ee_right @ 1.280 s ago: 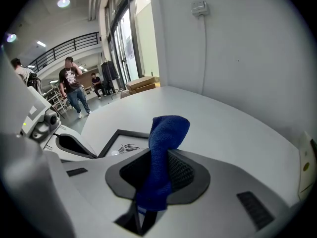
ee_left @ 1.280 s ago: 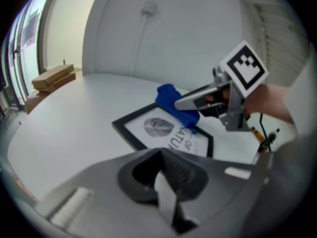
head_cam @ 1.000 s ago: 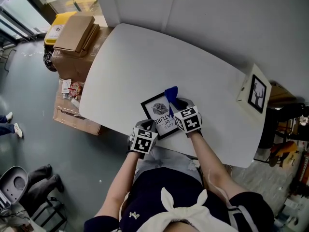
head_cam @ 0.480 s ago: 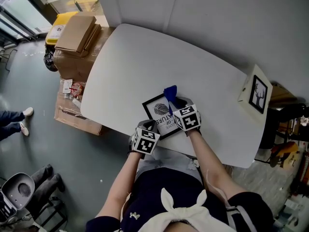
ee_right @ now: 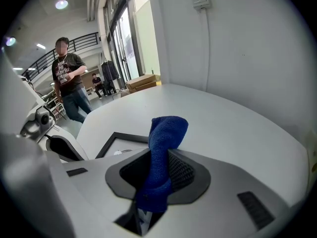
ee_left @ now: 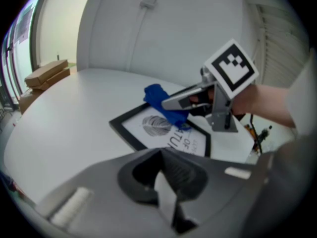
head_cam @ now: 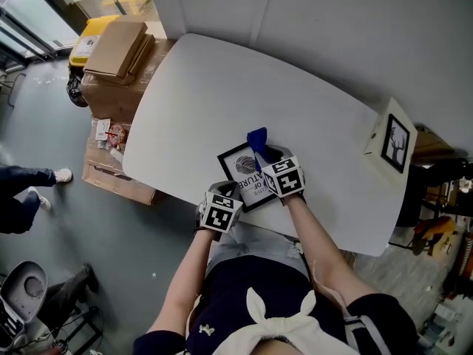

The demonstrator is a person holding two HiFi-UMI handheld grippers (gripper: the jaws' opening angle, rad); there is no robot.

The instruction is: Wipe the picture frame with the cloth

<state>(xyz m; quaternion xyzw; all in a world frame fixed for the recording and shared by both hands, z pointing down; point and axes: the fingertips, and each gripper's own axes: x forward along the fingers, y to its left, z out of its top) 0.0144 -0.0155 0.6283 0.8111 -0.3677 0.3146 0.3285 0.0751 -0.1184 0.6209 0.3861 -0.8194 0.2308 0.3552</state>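
Clamping blue cloth in right hand-held gripper, cloth tip down on far side of black picture frame. Seeing frame flat near front edge of white tabletop, print side up. Hovering left hand-held gripper just beside frame's near corner, jaws apparently together, nothing between them

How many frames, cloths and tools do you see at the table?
Frames: 2 (black frame, pale frame)
Cloths: 1 (blue cloth)
Tools: 2 (left tool, right tool)
Total: 5
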